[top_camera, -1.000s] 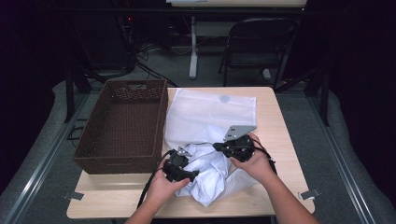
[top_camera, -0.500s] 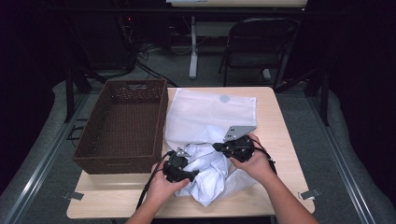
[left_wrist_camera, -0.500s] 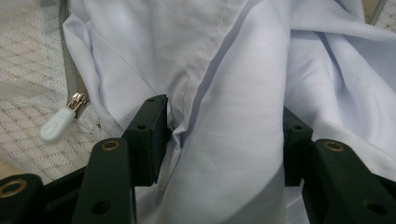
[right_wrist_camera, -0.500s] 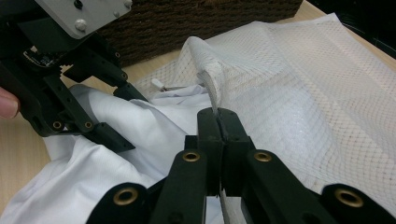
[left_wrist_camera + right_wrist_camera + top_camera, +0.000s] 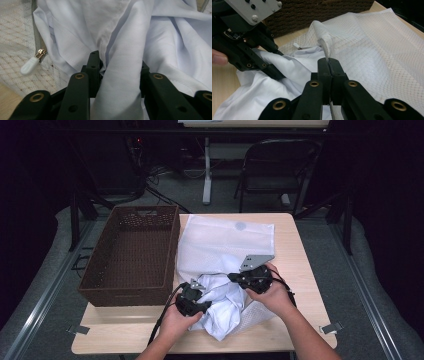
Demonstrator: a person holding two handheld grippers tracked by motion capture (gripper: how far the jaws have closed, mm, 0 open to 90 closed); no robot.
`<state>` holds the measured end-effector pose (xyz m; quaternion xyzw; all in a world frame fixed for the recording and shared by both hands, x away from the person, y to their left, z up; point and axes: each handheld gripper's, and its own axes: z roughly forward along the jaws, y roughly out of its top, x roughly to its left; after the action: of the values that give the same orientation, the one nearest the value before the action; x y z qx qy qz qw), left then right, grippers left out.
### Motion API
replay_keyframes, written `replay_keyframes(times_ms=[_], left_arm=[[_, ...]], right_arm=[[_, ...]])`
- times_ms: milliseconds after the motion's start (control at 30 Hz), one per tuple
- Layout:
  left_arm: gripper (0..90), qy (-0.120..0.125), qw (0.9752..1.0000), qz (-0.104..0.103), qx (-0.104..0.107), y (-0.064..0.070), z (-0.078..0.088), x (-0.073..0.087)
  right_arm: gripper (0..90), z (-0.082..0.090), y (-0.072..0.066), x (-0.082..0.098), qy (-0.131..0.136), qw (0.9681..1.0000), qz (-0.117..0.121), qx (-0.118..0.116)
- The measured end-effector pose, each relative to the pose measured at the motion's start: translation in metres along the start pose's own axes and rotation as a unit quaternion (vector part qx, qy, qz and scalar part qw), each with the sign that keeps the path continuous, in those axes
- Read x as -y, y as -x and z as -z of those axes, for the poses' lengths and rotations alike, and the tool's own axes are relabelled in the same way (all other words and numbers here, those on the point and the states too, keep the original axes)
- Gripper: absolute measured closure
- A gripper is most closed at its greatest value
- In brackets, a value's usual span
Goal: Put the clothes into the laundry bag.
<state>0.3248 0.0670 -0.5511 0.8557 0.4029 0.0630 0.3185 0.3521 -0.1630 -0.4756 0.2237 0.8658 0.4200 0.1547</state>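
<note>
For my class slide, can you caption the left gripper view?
Left gripper pinching a fold of white cotton shirt beside a mesh laundry bag.

Basket (image 5: 131, 254) left on table (image 5: 300, 245); mesh bag (image 5: 225, 240) right beside it; shirt (image 5: 220, 302) apparently partly inside.

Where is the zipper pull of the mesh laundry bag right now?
In the left gripper view, the zipper pull lies at the left on the mesh laundry bag, beside the white shirt's edge.
</note>
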Motion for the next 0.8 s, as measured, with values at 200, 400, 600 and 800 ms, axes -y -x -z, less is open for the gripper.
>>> replay_keyframes(times_ms=[200, 400, 600, 800], left_arm=[[72.3, 0.001, 0.9999, 0.01, 0.008, 0.0, 0.001, -0.002], [73.8, 0.008, 0.9998, 0.017, 0.012, 0.001, 0.002, -0.005], [74.5, 0.011, 0.9997, 0.017, 0.013, 0.002, 0.004, -0.01], [74.8, 0.017, 0.9996, 0.019, 0.012, 0.001, 0.007, -0.017]], right_arm=[[89.1, 0.0, -0.001, 0.0, -0.001, 1.0, 0.003, 0.0], [89.1, 0.0, -0.001, -0.001, 0.0, 1.0, 0.002, 0.0], [89.1, 0.001, -0.002, -0.001, 0.0, 1.0, 0.002, 0.0], [89.0, 0.001, -0.002, -0.001, 0.001, 1.0, 0.003, 0.001]])
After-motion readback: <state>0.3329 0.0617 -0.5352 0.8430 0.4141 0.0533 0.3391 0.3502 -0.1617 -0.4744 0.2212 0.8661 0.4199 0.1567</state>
